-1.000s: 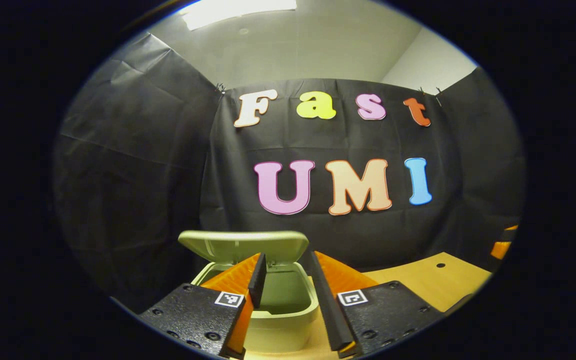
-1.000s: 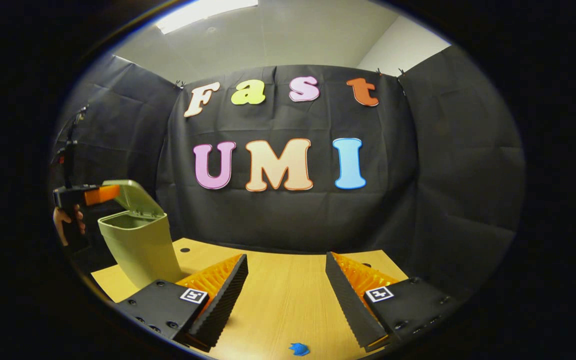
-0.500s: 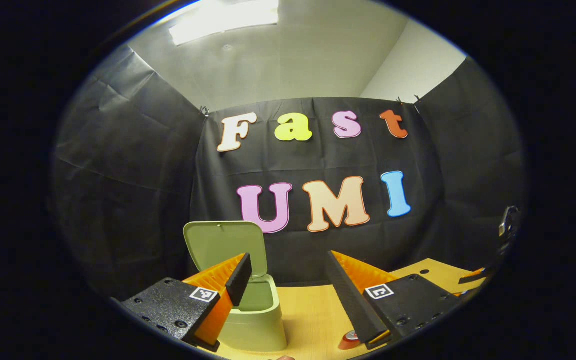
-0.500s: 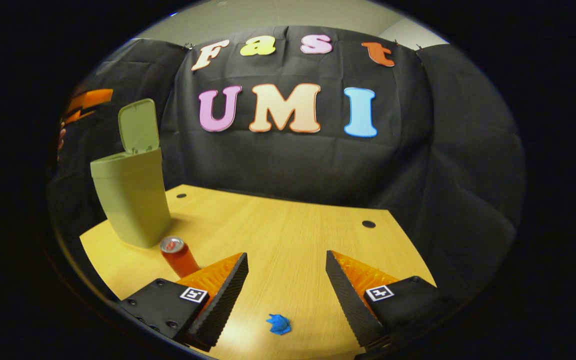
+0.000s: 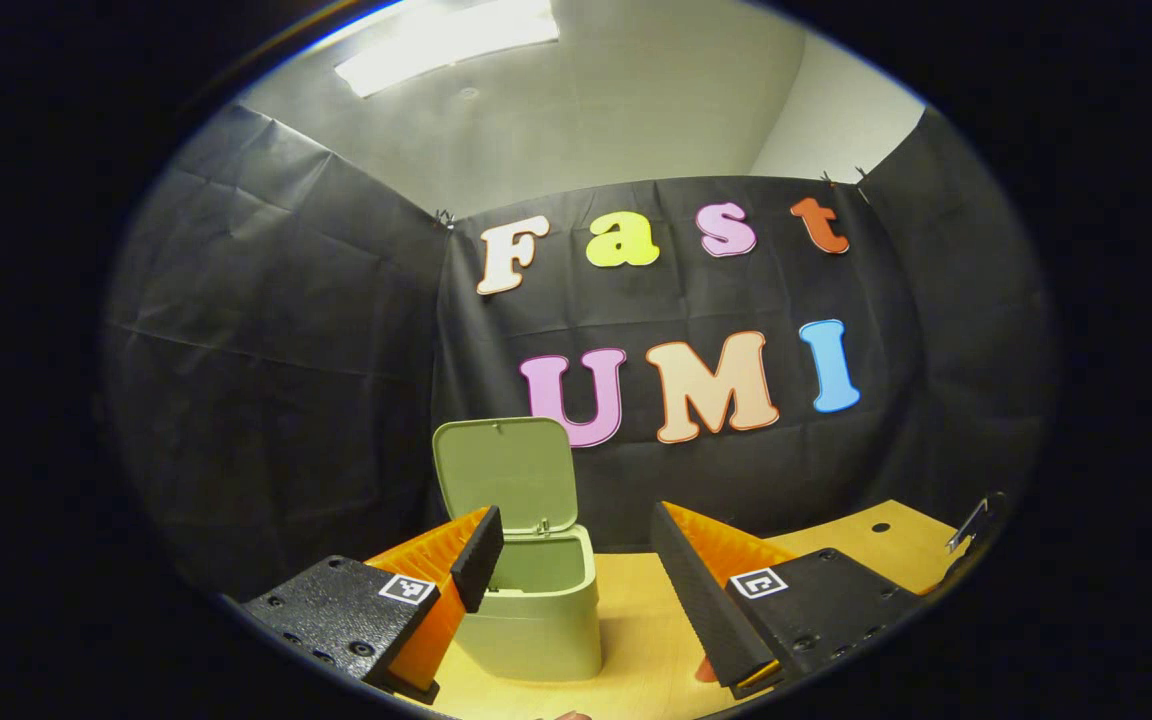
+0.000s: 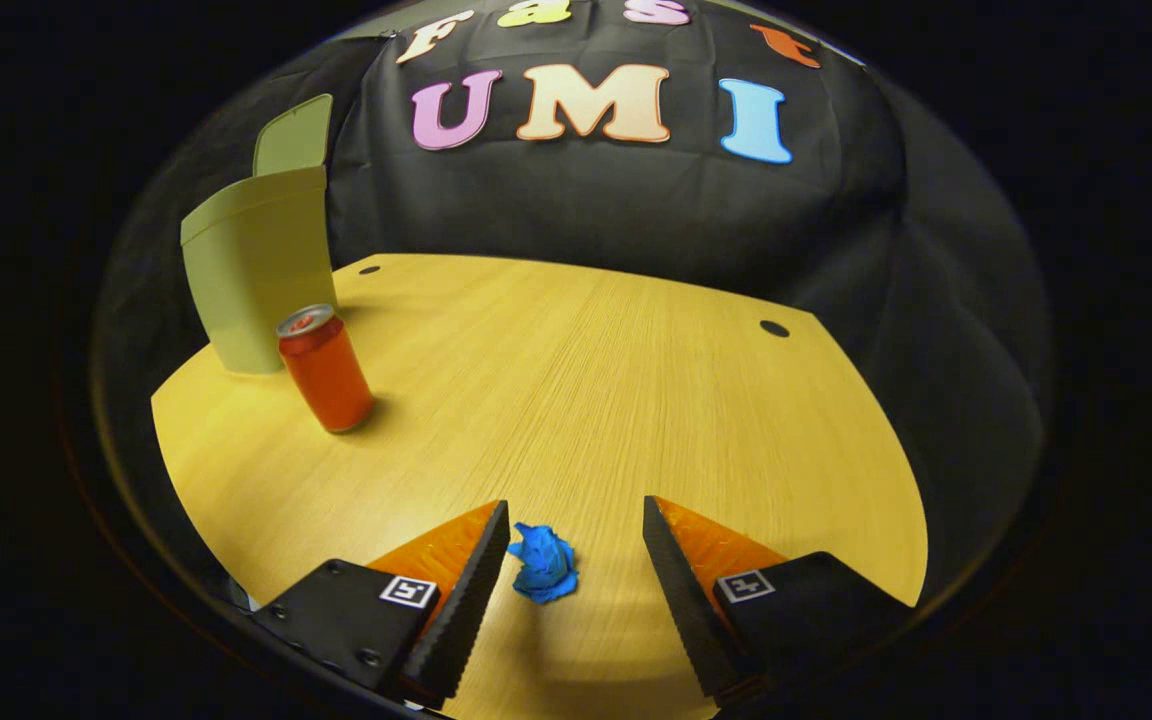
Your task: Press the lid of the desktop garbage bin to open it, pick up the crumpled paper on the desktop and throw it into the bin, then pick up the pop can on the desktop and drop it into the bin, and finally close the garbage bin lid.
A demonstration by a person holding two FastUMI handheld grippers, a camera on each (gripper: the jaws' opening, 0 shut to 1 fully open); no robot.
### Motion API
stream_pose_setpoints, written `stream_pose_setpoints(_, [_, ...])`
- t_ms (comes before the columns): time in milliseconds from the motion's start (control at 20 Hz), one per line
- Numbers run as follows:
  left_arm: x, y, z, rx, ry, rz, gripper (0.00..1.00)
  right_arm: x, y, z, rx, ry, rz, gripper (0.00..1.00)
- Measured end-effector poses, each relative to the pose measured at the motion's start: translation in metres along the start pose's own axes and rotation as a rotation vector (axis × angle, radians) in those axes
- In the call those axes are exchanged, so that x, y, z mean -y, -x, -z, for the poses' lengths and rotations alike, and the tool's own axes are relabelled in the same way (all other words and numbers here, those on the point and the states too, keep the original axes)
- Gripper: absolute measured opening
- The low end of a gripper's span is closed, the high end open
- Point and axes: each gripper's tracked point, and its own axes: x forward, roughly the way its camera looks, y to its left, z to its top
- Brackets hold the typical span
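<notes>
One garbage bin (image 6: pixel 256 270) stands at the far left of the wooden table (image 6: pixel 636 400) in the right gripper view. Its lid (image 6: pixel 294 135) is raised upright behind the opening. In the left gripper view the same bin (image 5: pixel 536 630) sits just ahead, its lid (image 5: pixel 506 475) hinged back and the inside visible; what lies inside cannot be told.

One pop can (image 6: pixel 324 368) stands upright on the table, just in front of the bin and apart from it. A sliver of it (image 5: pixel 706 670) shows at the lower edge of the left gripper view beside that gripper's finger.

One piece of crumpled paper (image 6: pixel 542 565) lies on the table near its front edge.

Right gripper (image 6: pixel 571 530): spread wide, one finger on each side of the paper. The paper sits close to the left finger; whether they touch cannot be told. The other finger is clear of it.

Left gripper (image 5: pixel 571 535): spread wide, holding nothing, raised before the bin.

Two small dark holes (image 6: pixel 774 328) mark the table's far side.
</notes>
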Motion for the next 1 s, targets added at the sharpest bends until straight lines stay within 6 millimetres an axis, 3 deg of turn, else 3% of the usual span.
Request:
stream_pose_setpoints(100, [0.001,0.007,-0.001,-0.008,-0.007,-0.024,0.91,-0.004,-0.006,0.015,-0.037,0.007,-0.029,0.75])
stream_pose_setpoints(150, [0.004,0.009,-0.003,-0.009,-0.01,-0.031,0.91,-0.004,-0.009,0.023,-0.059,0.013,-0.029,0.64])
stream_pose_setpoints(200, [0.007,0.013,-0.003,-0.012,-0.012,-0.037,0.96,-0.004,-0.01,0.03,-0.083,0.018,-0.03,0.51])
stream_pose_setpoints(250, [0.01,0.017,-0.003,-0.012,-0.017,-0.039,0.96,-0.004,-0.012,0.033,-0.084,0.012,-0.047,0.28])
stream_pose_setpoints(400, [0.018,0.025,-0.001,-0.004,-0.033,-0.029,0.91,-0.008,-0.008,0.022,-0.062,-0.018,-0.082,0.14])
stream_pose_setpoints(450, [0.021,0.024,0.001,-0.007,-0.034,-0.02,0.96,-0.011,-0.001,0.009,-0.029,-0.031,-0.092,0.14])
stream_pose_setpoints(500, [0.022,0.024,0.003,-0.007,-0.031,-0.015,0.91,-0.011,0.004,-0.007,0.016,-0.033,-0.095,0.14])
stream_pose_setpoints(750, [0.012,0.005,0.019,-0.014,0.03,0.033,0.91,-0.026,0.039,-0.113,0.232,-0.047,-0.084,0.14])
stream_pose_setpoints(850, [-0.005,-0.006,0.028,-0.022,0.029,0.041,0.91,-0.042,0.053,-0.155,0.304,-0.056,-0.079,0.13])
stream_pose_setpoints(900, [-0.012,-0.011,0.034,-0.031,0.027,0.049,0.96,-0.054,0.062,-0.176,0.342,-0.061,-0.085,0.13])
stream_pose_setpoints(1000, [-0.032,-0.021,0.046,-0.047,0.016,0.061,0.92,-0.081,0.08,-0.223,0.435,-0.062,-0.097,0.13])
